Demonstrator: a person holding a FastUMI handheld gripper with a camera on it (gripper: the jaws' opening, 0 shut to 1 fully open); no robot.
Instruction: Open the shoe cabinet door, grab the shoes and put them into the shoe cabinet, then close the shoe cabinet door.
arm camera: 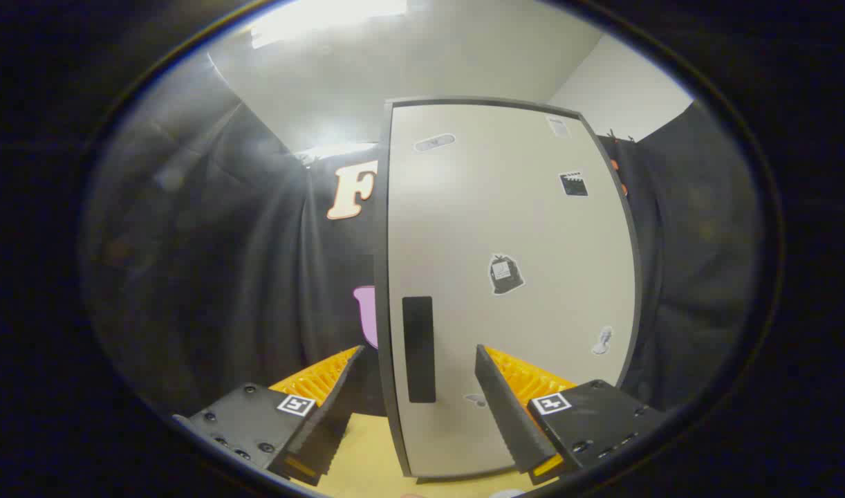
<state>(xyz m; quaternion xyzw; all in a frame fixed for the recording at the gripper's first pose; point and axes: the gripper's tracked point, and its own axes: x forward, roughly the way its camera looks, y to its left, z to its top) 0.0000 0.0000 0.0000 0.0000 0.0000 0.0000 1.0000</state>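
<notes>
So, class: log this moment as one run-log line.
step: door opening | cabinet door: shut | gripper: open, jaws straddling dark handle

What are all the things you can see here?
shoe cabinet door: one, pale cream with a dark edge, shut, just ahead of the fingers
handle: one, black, upright strip near the door's left edge, between the fingers
stickers: several, black and white, scattered over the door
cloth wall: black, hanging behind and either side of the cabinet
floor: yellowish, under the fingers
gripper: one, fingers wide open, holding nothing, tips near the door's lower left part
</notes>
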